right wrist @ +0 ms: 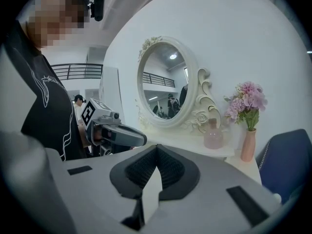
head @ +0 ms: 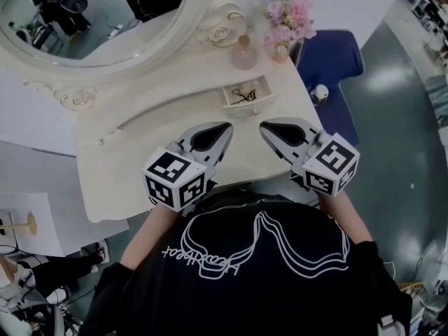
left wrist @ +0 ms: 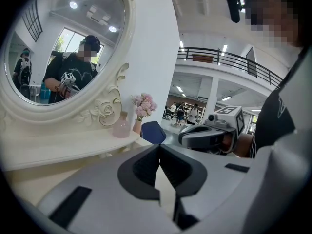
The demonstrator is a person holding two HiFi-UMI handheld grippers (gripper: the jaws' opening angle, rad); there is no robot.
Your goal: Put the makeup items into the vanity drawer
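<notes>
My left claw [head: 225, 127] is closed: in the left gripper view its two dark ribbed pads meet tip to tip [left wrist: 159, 147] and press only on each other. My right claw [head: 266, 127] is likewise closed, its pads together at the tips [right wrist: 156, 147], empty. In the head view both claws hang side by side over the front edge of the cream counter [head: 140, 152], close to my body, tips angled toward each other but apart, with a marker cube [head: 175, 178] at the rear of the left one and another [head: 330, 163] at the rear of the right. The vanity drawer [head: 248, 106] is a small one set in the raised back shelf of the counter. It stands pulled out just beyond the claw tips, untouched by either claw. A thin dark item [head: 243, 94] lies inside it, possibly hairpins or a wire loop; it is too small here to identify. Behind the drawer, a pale pink bottle [head: 243, 53] stands upright on the shelf, just beside the carved frame of the oval mirror [head: 91, 19]. To the right of the bottle, a slim pink vase [head: 281, 53] holds pink flowers [head: 288, 18]. A blue chair [head: 329, 61] stands off the right end of the counter. Each gripper view shows the other claw held level nearby.
</notes>
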